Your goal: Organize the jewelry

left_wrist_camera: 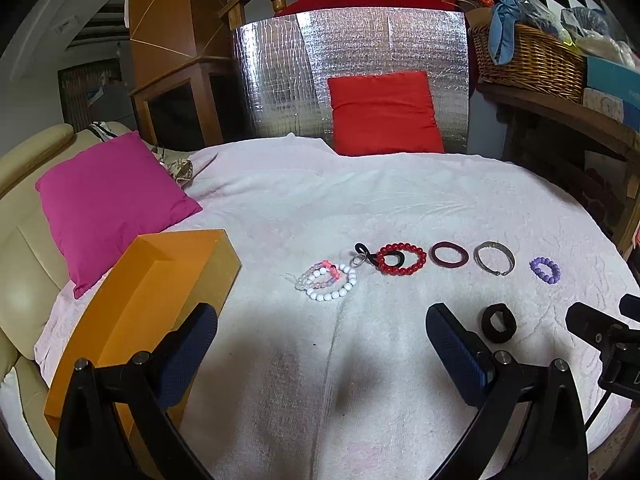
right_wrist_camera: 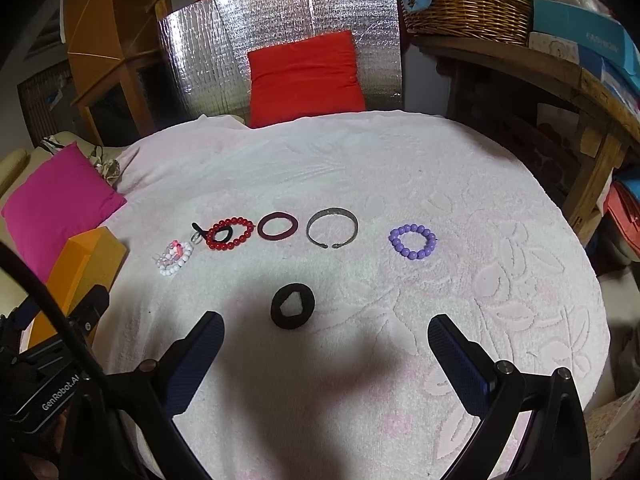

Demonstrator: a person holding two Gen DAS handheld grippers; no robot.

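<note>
White towel (right_wrist_camera: 360, 168): covers the whole work surface; all jewelry lies on it.
Silver foil panel (left_wrist_camera: 348, 68): upright behind the far edge, with a red cushion (right_wrist_camera: 304, 76) leaning against it.
Pink cushion (left_wrist_camera: 108, 204): at the far left edge, behind the orange box.
Wicker basket (left_wrist_camera: 528, 56): on a wooden shelf at the far right (stuffed with cloth and bags).
Orange box (left_wrist_camera: 156, 304): left side of the towel, just beyond the left gripper's left finger.
Left gripper (left_wrist_camera: 320, 340): jaws spread wide, nothing between them, over bare towel.
Right gripper (right_wrist_camera: 326, 344): jaws spread wide, holding nothing; the black scrunchie lies just ahead, nearer its left finger.
White bead bracelet (left_wrist_camera: 332, 282): left end of the row, overlapped by a pink bead bracelet (left_wrist_camera: 320, 274).
Red bead bracelet (right_wrist_camera: 230, 234): next along, a black loop with a small metal ring (right_wrist_camera: 196, 237) lying across it.
Maroon hair band (right_wrist_camera: 278, 226): beside the red beads, apart.
Metal bangle (right_wrist_camera: 332, 228): open-ended, gap towards the camera.
Black scrunchie (right_wrist_camera: 292, 306): alone, nearer than the row.
Purple bead bracelet (right_wrist_camera: 413, 242): right end, well apart from the bangle.
</note>
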